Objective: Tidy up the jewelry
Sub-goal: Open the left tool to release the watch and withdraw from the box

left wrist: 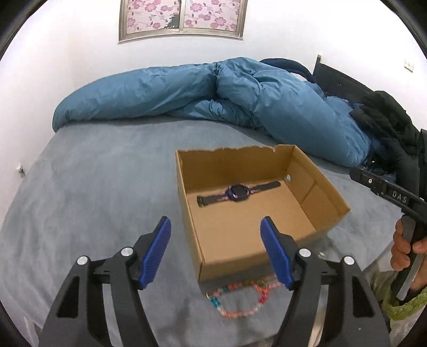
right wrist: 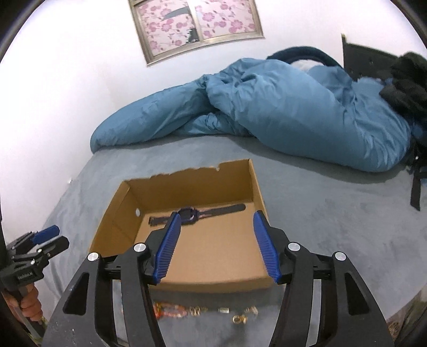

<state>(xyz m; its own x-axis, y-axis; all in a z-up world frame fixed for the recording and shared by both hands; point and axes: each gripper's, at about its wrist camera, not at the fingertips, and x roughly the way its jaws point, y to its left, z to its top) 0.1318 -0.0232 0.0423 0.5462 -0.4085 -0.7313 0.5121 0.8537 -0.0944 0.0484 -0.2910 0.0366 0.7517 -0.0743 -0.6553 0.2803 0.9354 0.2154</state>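
An open cardboard box [left wrist: 186,202] [right wrist: 112,224] stands on the grey bed. A purple watch [left wrist: 237,193] [right wrist: 188,213] lies flat along its far wall. A colourful bead bracelet [left wrist: 237,300] lies on the bed in front of the box. Small gold pieces [right wrist: 237,317] and part of the bead bracelet [right wrist: 170,311] lie on the bed in the right wrist view. My left gripper [left wrist: 216,253] is open and empty above the box's near left corner. My right gripper [right wrist: 216,245] is open and empty above the box's near edge.
A rumpled blue duvet [left wrist: 240,93] [right wrist: 293,112] lies across the far side of the bed. Dark clothing [left wrist: 387,120] and a black headboard [right wrist: 363,61] are at the right. A white wall with a flowered window [left wrist: 181,16] is behind.
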